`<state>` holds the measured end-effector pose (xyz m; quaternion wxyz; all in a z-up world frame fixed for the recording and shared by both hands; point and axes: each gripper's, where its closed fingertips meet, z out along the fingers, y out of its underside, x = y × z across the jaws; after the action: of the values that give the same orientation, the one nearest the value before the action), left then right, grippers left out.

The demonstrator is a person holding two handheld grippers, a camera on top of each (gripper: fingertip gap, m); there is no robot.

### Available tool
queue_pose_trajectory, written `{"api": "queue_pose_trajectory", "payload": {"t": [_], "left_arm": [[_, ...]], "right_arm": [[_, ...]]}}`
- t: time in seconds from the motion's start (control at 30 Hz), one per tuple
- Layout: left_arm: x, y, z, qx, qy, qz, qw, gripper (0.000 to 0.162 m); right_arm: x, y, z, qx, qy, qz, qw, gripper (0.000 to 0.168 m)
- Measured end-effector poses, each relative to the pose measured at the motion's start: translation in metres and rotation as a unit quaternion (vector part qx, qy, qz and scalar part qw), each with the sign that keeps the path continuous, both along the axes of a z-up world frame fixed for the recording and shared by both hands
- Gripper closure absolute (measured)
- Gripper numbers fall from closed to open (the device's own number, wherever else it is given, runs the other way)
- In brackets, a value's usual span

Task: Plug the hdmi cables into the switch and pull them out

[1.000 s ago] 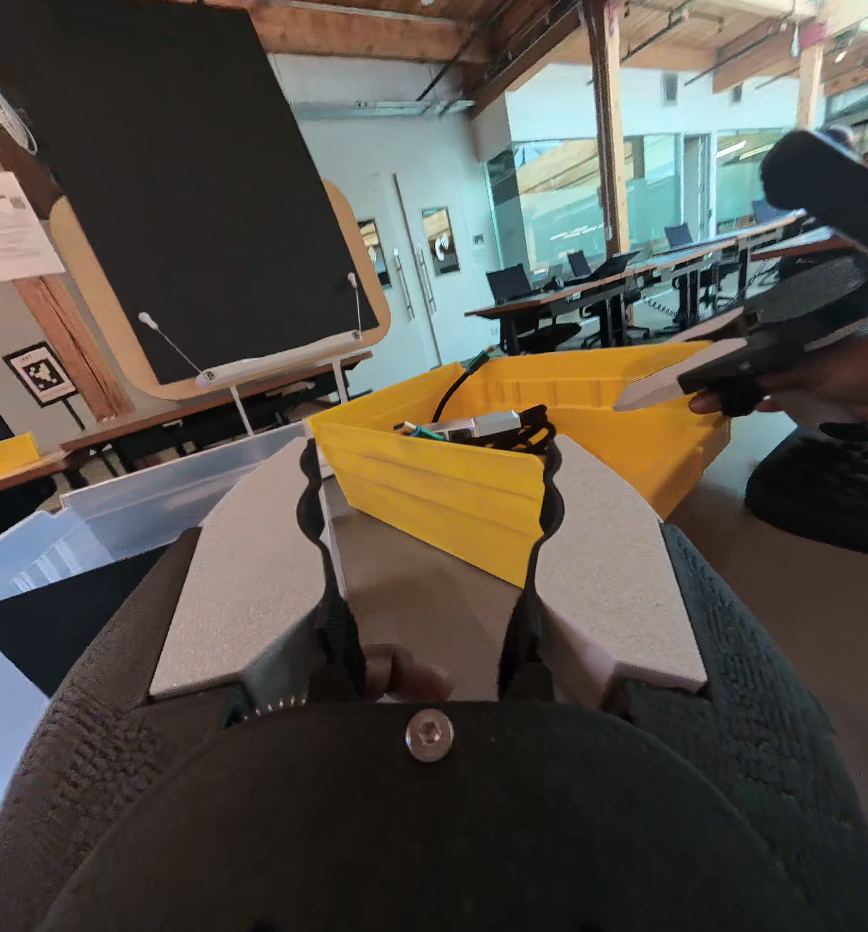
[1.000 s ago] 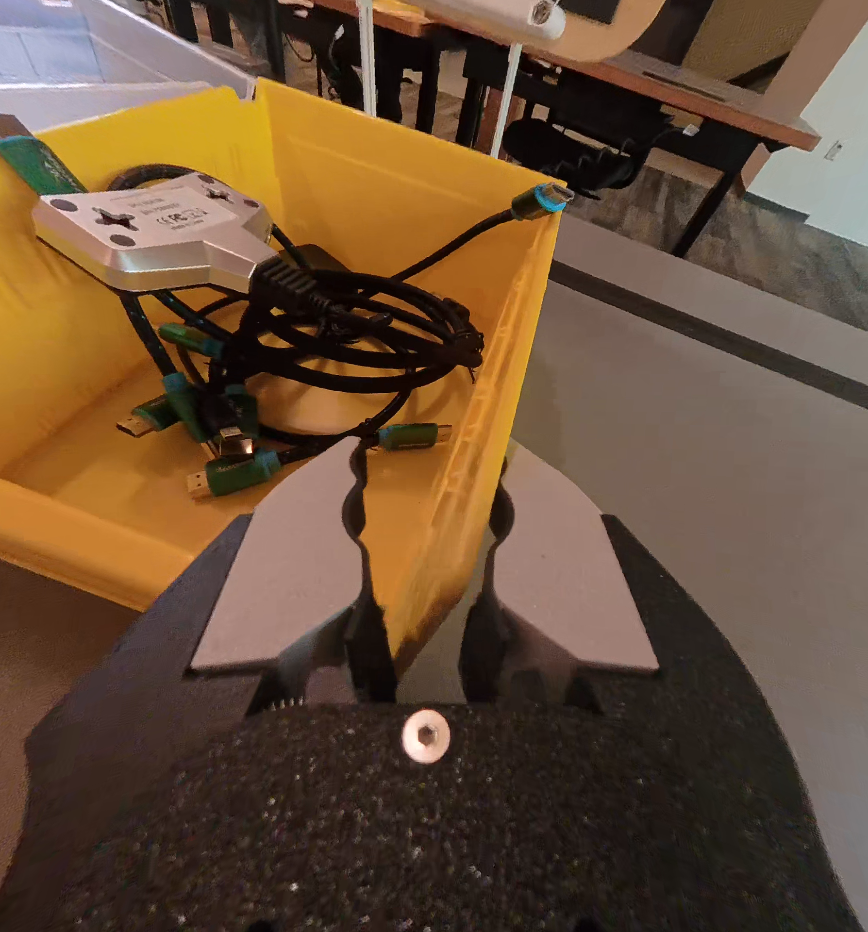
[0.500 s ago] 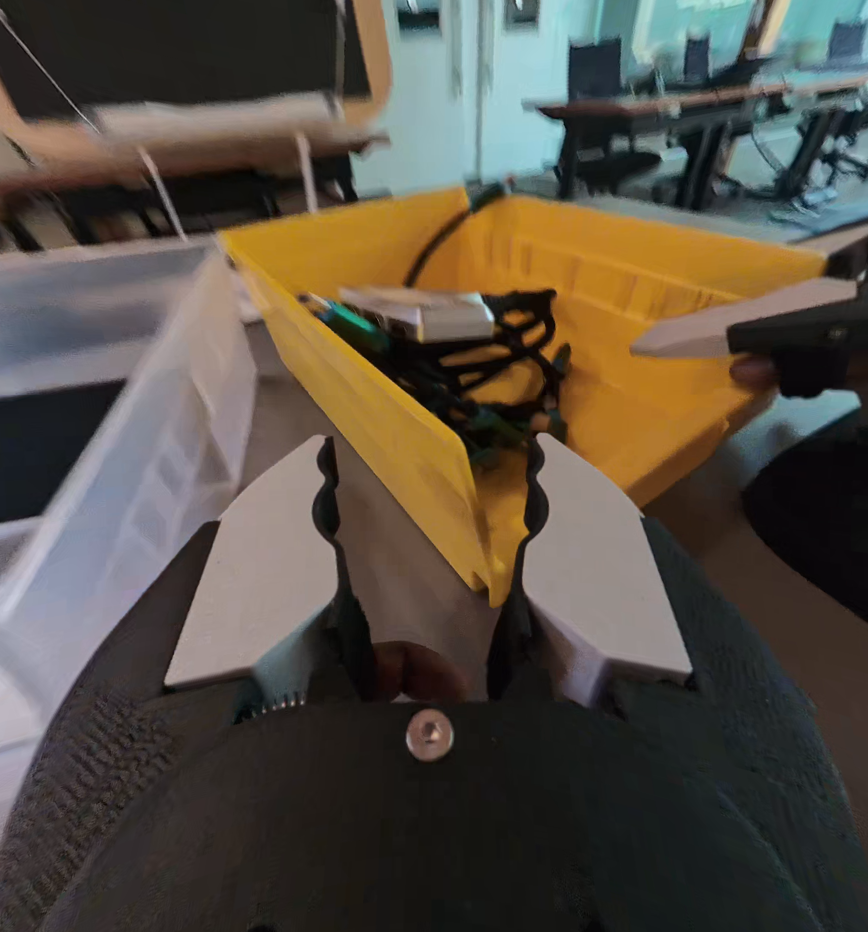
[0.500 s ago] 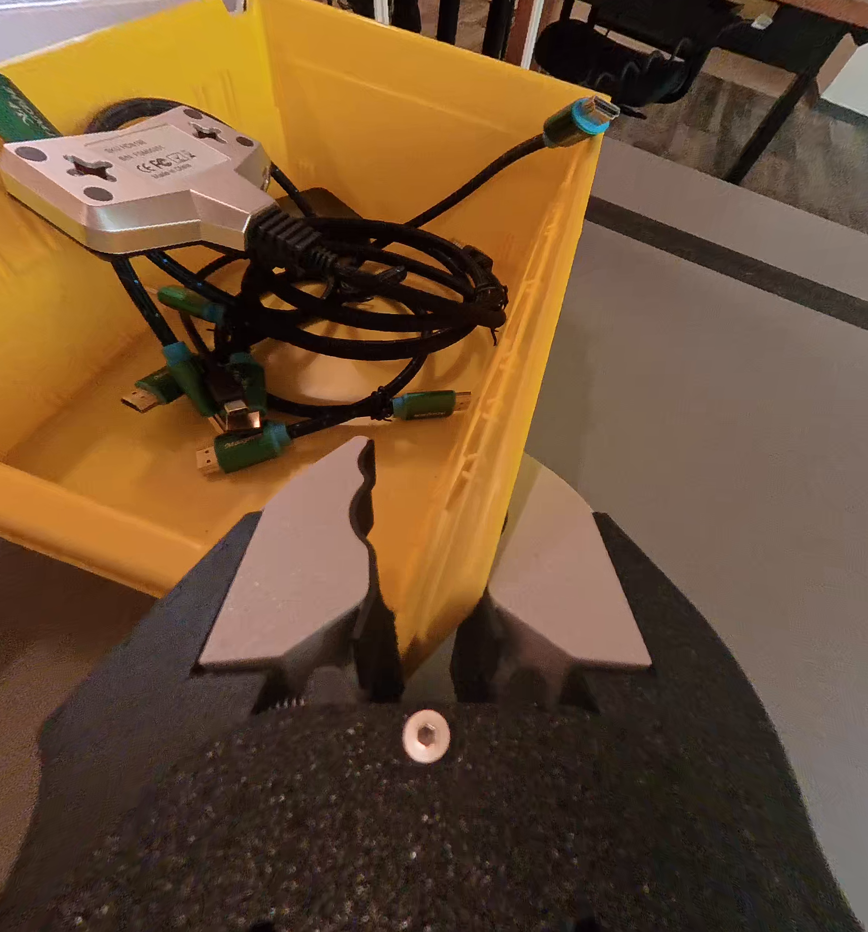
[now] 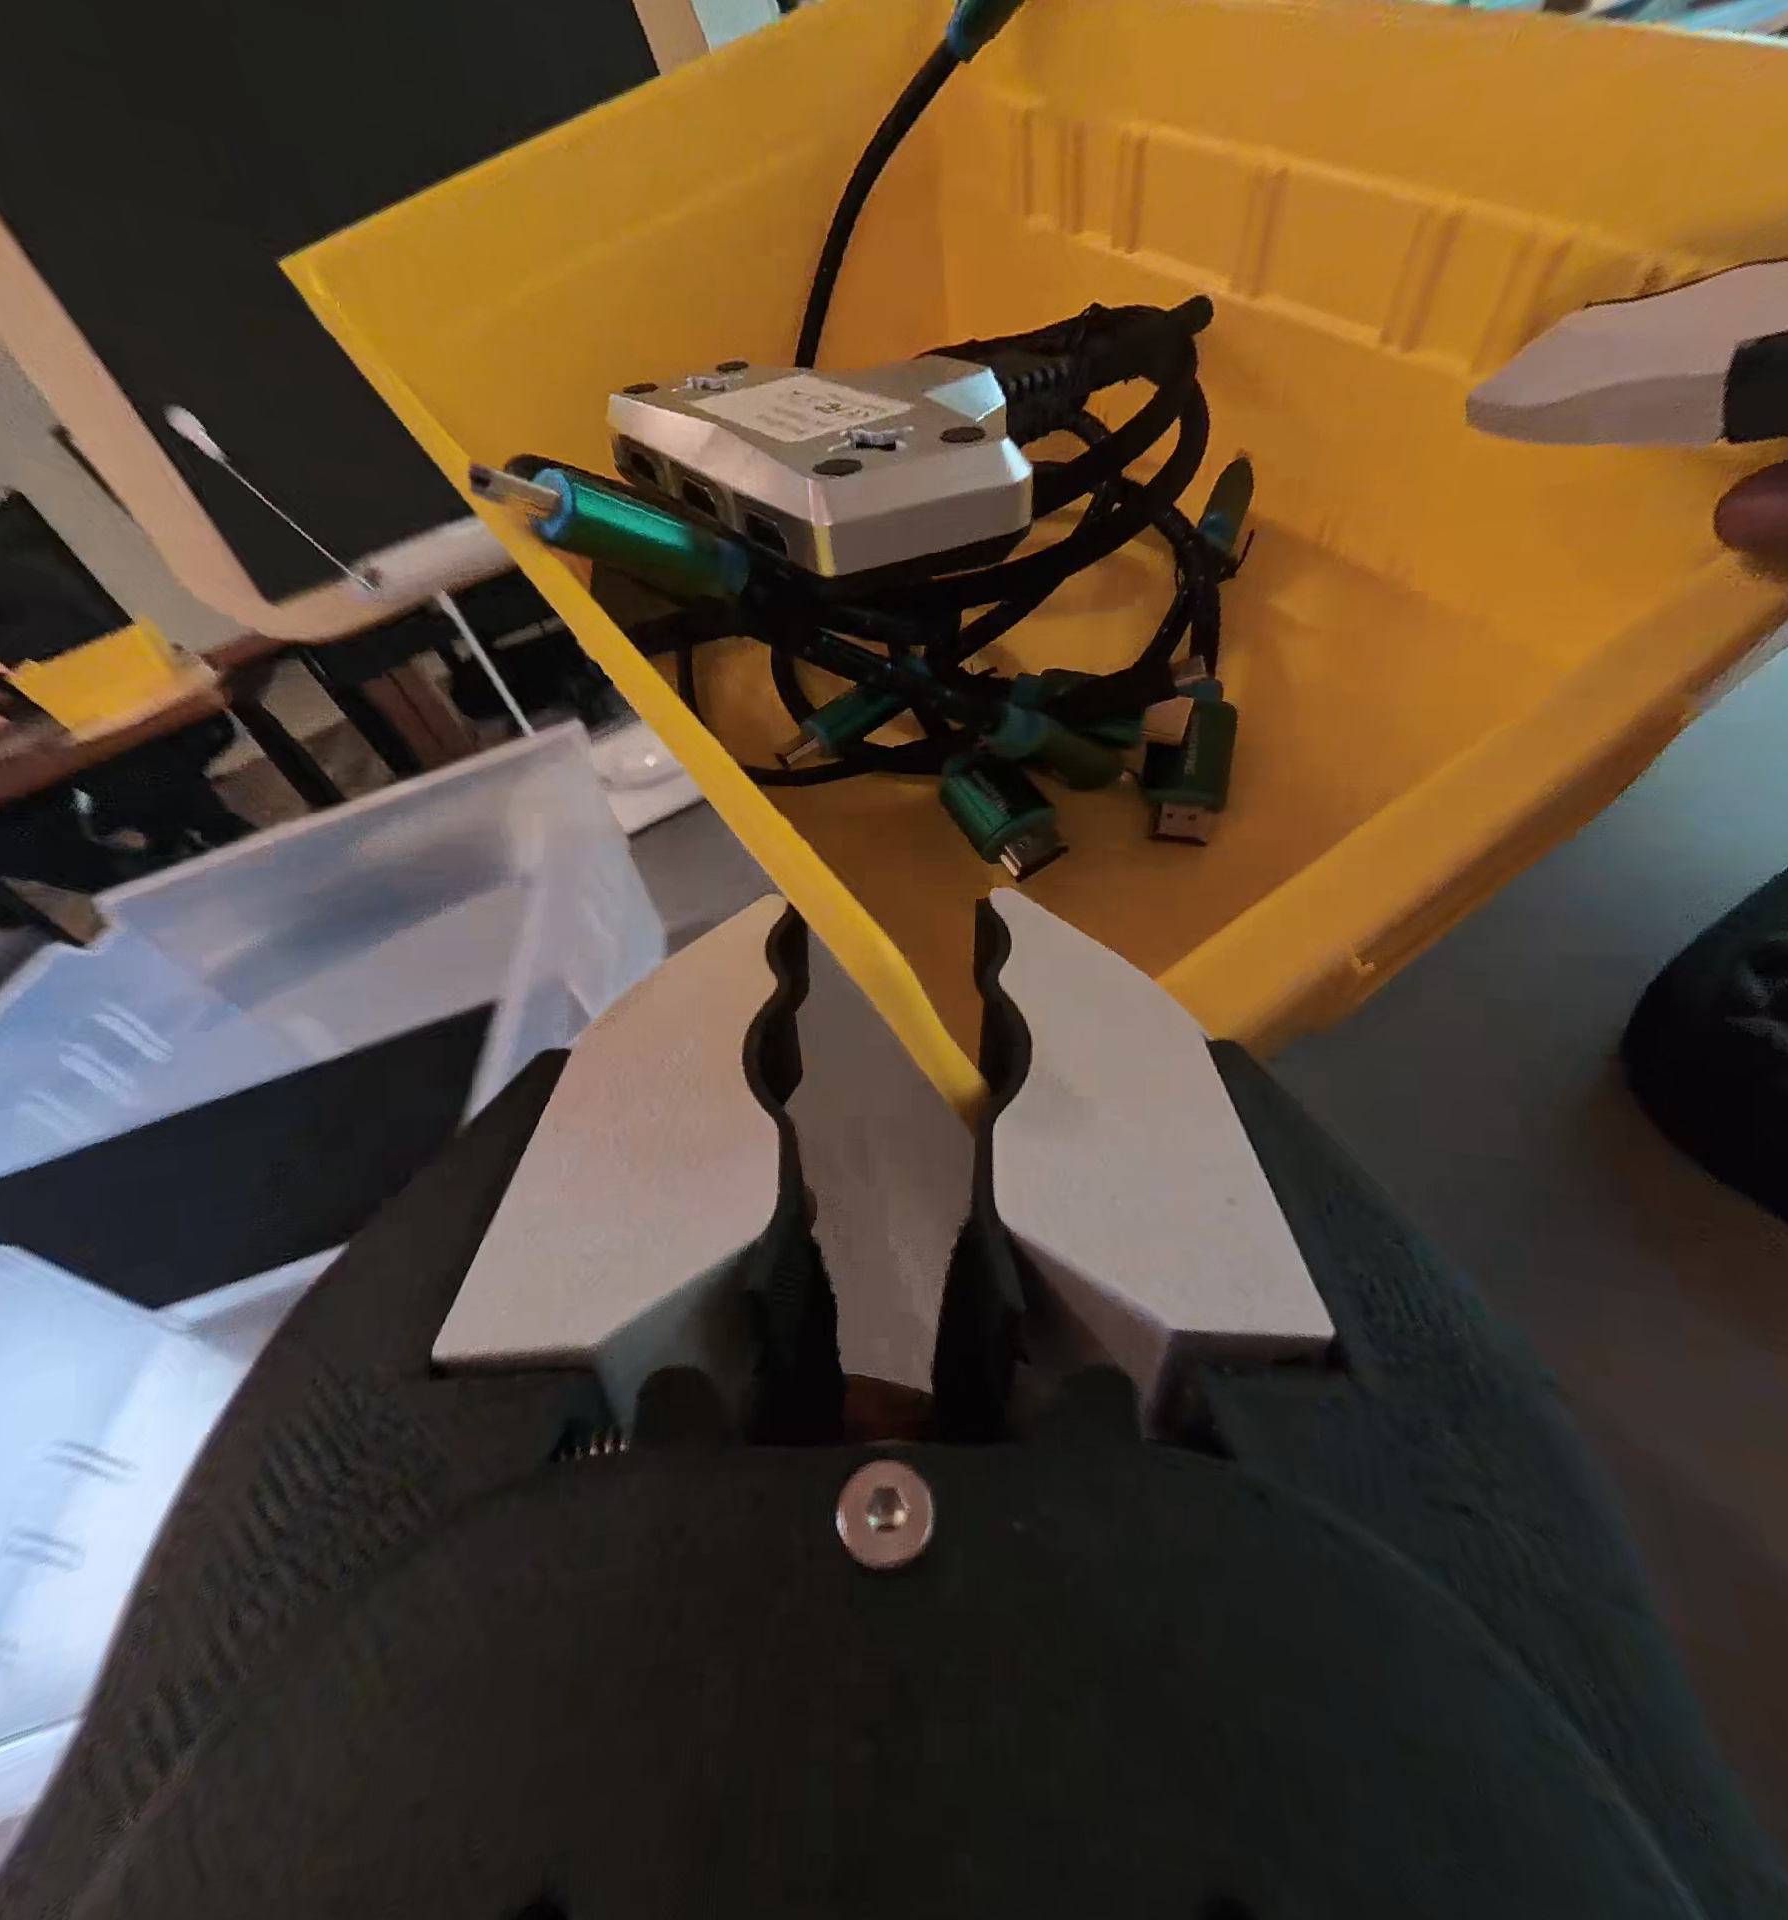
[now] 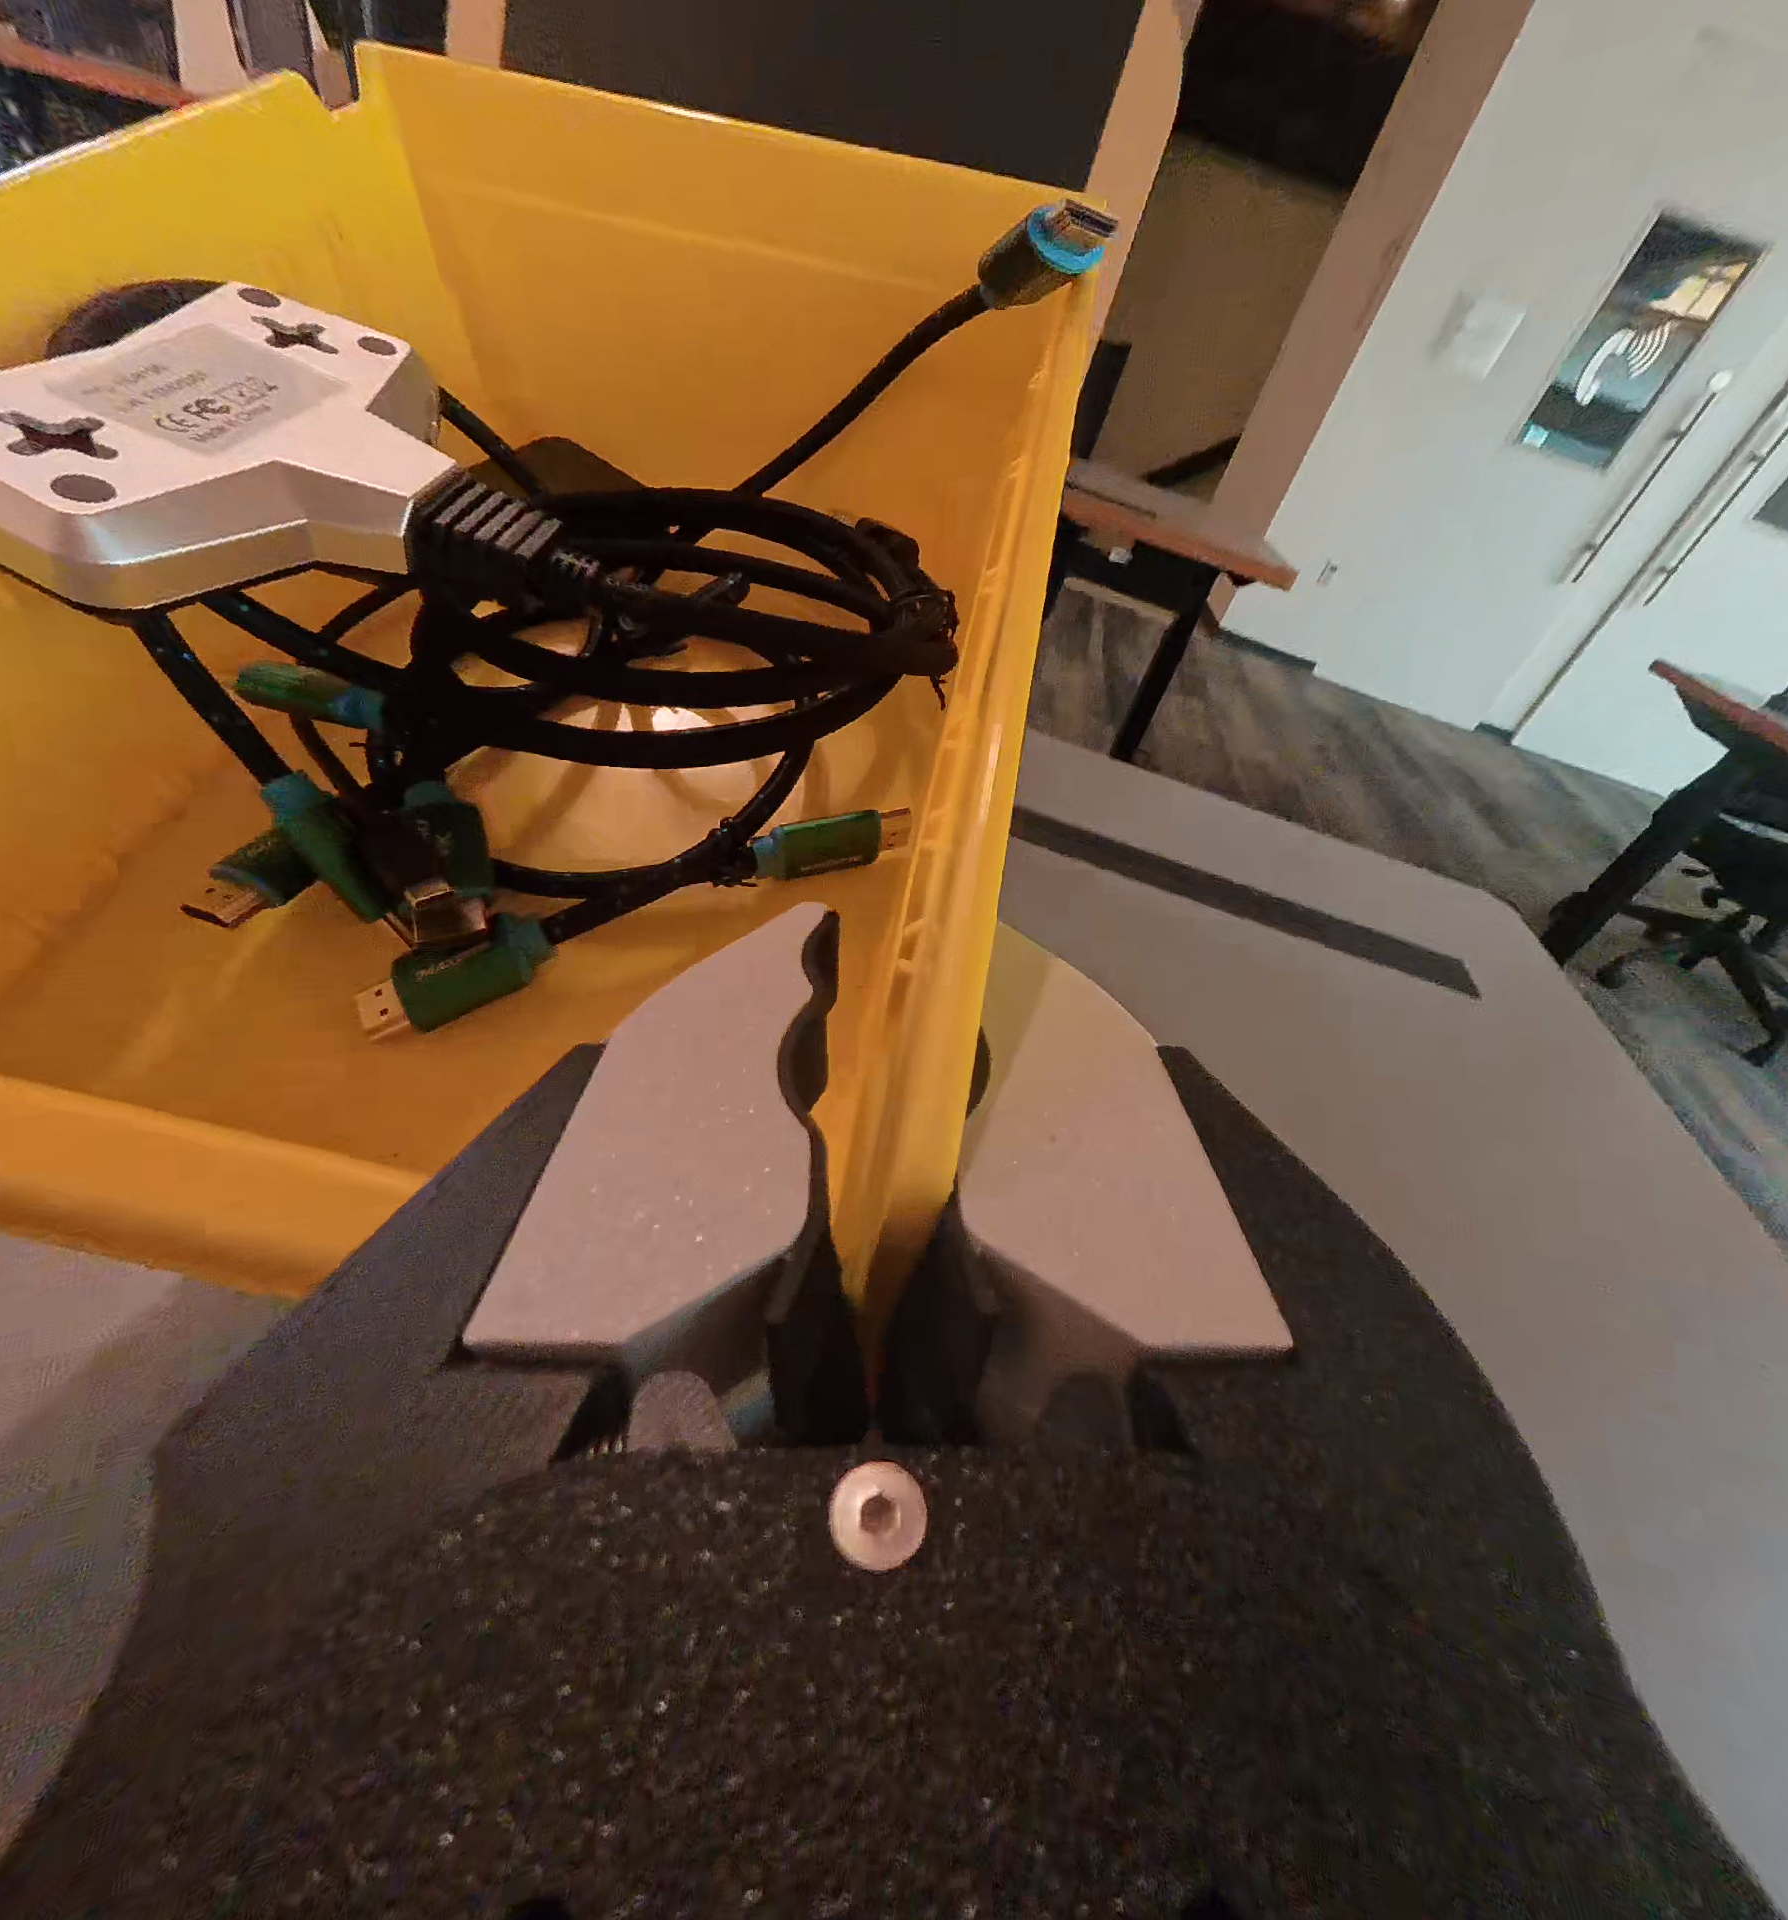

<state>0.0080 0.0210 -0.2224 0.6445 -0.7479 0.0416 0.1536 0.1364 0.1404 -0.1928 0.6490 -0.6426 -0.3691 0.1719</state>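
A yellow bin (image 5: 1389, 675) holds a silver HDMI switch (image 5: 817, 457) lying on a tangle of black cables (image 5: 1077, 623) with several green plugs (image 5: 994, 810). One green plug (image 5: 630, 530) pokes over the bin's left wall. My left gripper (image 5: 885, 925) is partly open and straddles the bin's near left corner; the wall edge touches only its right finger. My right gripper (image 6: 911, 935) is shut on the bin's right wall (image 6: 973, 727), and its finger (image 5: 1617, 384) shows in the left wrist view. The right wrist view also shows the switch (image 6: 173, 468), the cables (image 6: 682, 623) and a plug (image 6: 1046, 244) at the far corner.
A clear plastic tub (image 5: 298, 935) with a black sheet inside stands left of the bin. A black textured object (image 5: 1752, 1091) lies on the grey table (image 6: 1389, 1143) at the right. Desks and office chairs (image 6: 1752, 852) stand beyond the table. The gap from one gripper's tips to the other's is roughly 20 centimeters. The right tips stand about 15 centimeters off the black textured object (image 5: 1752, 1091).
My left gripper has tipped down and moved onto the bin's near left corner, and its jaws have narrowed. My right gripper has closed tighter on the right wall.
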Motion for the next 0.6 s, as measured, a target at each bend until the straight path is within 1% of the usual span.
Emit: {"api": "queue_pose_trajectory", "payload": {"t": [0.1, 0.17, 0.3, 0.4, 0.47, 0.53, 0.6], "left_arm": [[-0.012, -0.033, 0.039, 0.021, 0.02, 0.011, 1.0, 0.131], [-0.027, -0.061, 0.057, 0.03, 0.043, 0.033, 0.998, 0.131], [-0.075, -0.13, 0.082, 0.046, 0.082, 0.112, 0.989, 0.131], [-0.114, -0.191, 0.09, 0.024, 0.088, 0.196, 0.976, 0.132], [-0.139, -0.232, 0.088, -0.017, 0.079, 0.246, 0.966, 0.132], [-0.162, -0.271, 0.08, -0.061, 0.06, 0.285, 0.955, 0.132], [-0.185, -0.306, 0.07, -0.08, 0.041, 0.328, 0.941, 0.135]], "right_arm": [[-0.014, -0.032, 0.038, 0.024, 0.022, 0.027, 0.999, 0.15], [-0.034, -0.057, 0.056, 0.045, 0.031, 0.057, 0.997, 0.147], [-0.1, -0.11, 0.076, 0.067, 0.062, 0.148, 0.985, 0.143], [-0.162, -0.156, 0.078, 0.052, 0.065, 0.225, 0.971, 0.143], [-0.203, -0.189, 0.071, 0.023, 0.048, 0.284, 0.957, 0.14], [-0.24, -0.225, 0.056, -0.008, 0.028, 0.339, 0.941, 0.137], [-0.273, -0.258, 0.036, -0.041, 0.011, 0.376, 0.926, 0.135]]}}
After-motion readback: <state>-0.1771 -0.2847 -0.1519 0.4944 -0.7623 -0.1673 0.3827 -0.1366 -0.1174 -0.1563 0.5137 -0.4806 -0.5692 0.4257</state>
